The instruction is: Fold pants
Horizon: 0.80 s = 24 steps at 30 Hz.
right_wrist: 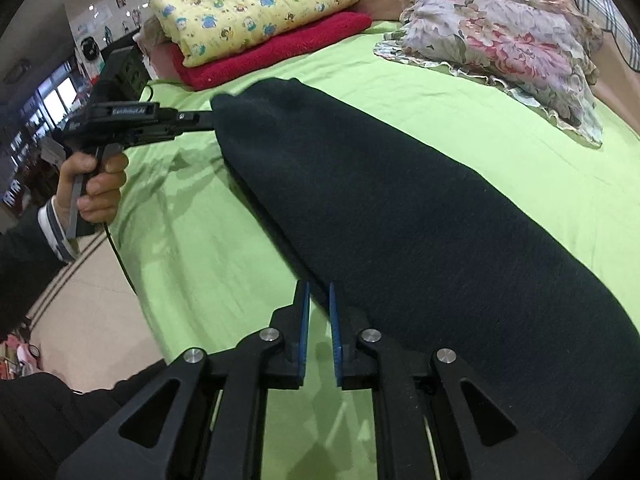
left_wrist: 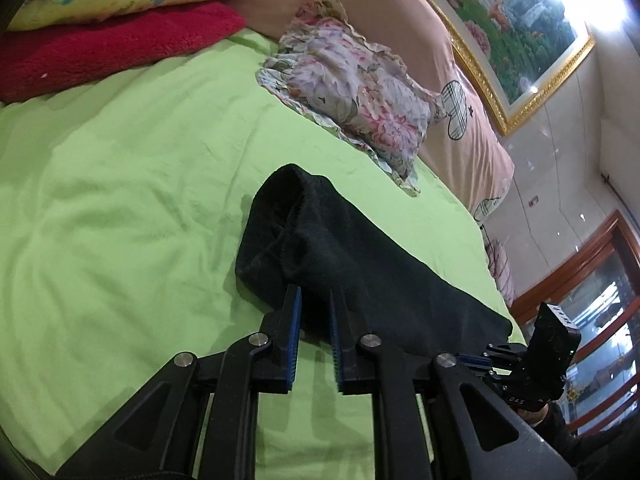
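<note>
On green sheet (right_wrist: 500, 168), one pants (right_wrist: 420, 208), two grippers.

1. We see the pants (right_wrist: 400, 208) as dark, matt, finely knit cloth.
2. We find the bed sheet (left_wrist: 120, 200) smooth, lightly creased green cloth.
3. We note the red blanket (left_wrist: 100, 48) is fuzzy fleece.
4. The picture frame (left_wrist: 500, 100) looks glossy gilt.

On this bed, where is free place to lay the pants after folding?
The widest bare patch of green sheet lies between the black pants and the red blanket. A narrower strip runs between the pants and the floral pillow. The head end is crowded by that pillow, the red blanket and the yellow quilt.
</note>
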Available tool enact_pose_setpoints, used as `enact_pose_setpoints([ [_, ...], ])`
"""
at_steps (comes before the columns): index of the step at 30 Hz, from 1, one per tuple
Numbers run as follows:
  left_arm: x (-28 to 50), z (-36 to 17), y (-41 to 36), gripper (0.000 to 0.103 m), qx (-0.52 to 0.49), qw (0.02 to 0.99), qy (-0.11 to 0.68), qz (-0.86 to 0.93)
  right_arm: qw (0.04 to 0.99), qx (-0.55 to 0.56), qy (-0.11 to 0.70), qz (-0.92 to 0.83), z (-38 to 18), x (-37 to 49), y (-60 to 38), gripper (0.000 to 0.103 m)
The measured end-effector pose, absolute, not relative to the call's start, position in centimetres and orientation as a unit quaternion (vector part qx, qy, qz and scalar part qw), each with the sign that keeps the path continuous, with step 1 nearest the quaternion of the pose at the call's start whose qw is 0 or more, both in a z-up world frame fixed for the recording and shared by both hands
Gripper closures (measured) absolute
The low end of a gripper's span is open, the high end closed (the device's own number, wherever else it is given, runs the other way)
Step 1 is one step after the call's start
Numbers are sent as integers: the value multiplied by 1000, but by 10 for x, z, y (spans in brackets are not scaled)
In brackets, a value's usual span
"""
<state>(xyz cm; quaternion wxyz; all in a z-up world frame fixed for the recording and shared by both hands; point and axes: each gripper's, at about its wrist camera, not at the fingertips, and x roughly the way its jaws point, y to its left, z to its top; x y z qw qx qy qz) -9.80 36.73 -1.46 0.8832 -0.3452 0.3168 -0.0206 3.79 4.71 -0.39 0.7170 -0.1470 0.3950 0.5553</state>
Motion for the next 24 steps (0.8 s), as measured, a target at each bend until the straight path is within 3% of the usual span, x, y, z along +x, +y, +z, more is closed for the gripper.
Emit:
enact_pose_setpoints([
  [4, -107, -8, 363, 69, -368, 878, 305, -9, 719, -114, 402, 555, 1, 45, 40, 92],
  [6, -109, -5, 359, 64, -378, 876, 300, -9, 723, -100, 405, 551, 4, 50, 37, 92],
  [18, -95, -8, 333, 59, -383, 859, 339, 17, 741, -41, 418, 523, 15, 76, 26, 90],
  [21, -96, -11, 330, 57, -387, 854, 347, 27, 746, -20, 420, 517, 16, 84, 21, 75],
  [23, -96, -12, 330, 57, -392, 851, 347, 31, 752, -7, 418, 509, 18, 88, 18, 59],
  [24, -96, -13, 330, 57, -395, 849, 350, 35, 755, -4, 416, 507, 19, 91, 17, 59],
])
